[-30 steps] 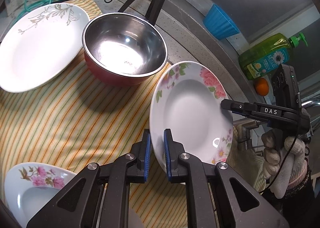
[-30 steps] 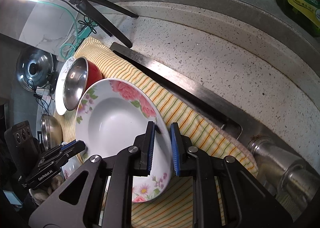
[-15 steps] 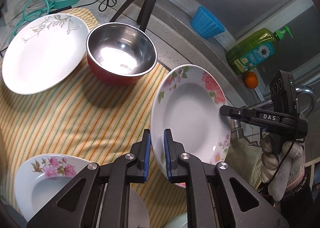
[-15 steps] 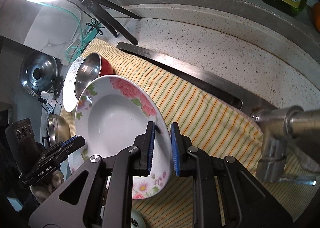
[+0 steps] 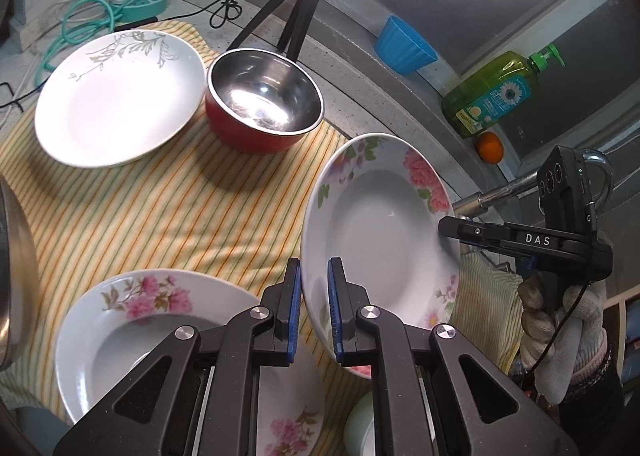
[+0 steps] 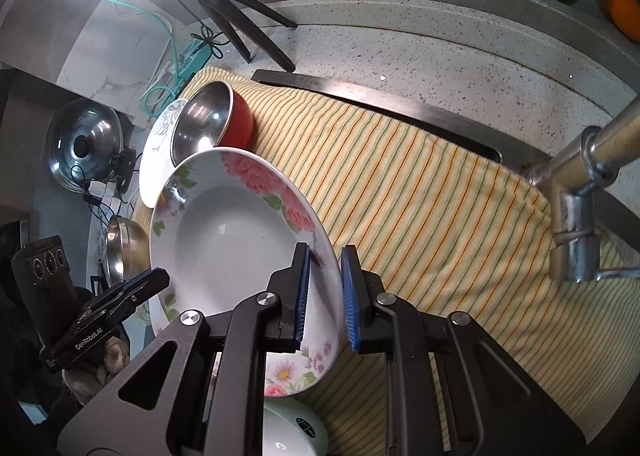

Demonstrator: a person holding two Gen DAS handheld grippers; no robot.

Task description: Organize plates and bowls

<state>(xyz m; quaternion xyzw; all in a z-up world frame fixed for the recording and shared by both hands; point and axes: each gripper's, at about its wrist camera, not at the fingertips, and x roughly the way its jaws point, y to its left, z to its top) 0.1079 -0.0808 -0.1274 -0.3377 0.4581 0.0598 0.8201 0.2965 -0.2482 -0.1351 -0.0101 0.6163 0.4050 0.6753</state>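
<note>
A deep white plate with pink flowers (image 5: pixel 380 232) is held tilted above the striped cloth (image 5: pixel 168 208). My left gripper (image 5: pixel 313 312) is shut on its near rim. My right gripper (image 6: pixel 324 292) is shut on the opposite rim, and its finger (image 5: pixel 472 232) shows in the left wrist view. The plate also shows in the right wrist view (image 6: pixel 228 240). A second flowered plate (image 5: pixel 132 332) lies below my left gripper. A red steel bowl (image 5: pixel 260 112) and a white leaf-pattern plate (image 5: pixel 116 100) sit farther back.
A tripod (image 5: pixel 296 16), blue cup (image 5: pixel 404 44), green soap bottle (image 5: pixel 496 92) and an orange (image 5: pixel 490 148) stand on the counter behind. A faucet (image 6: pixel 580 192) rises at the right. A steel lid (image 6: pixel 82 144) and a white bowl (image 6: pixel 292 432) are nearby.
Both grippers have lifted the flowered plate higher and pulled it nearer. The second flowered plate has come into fuller view beneath it.
</note>
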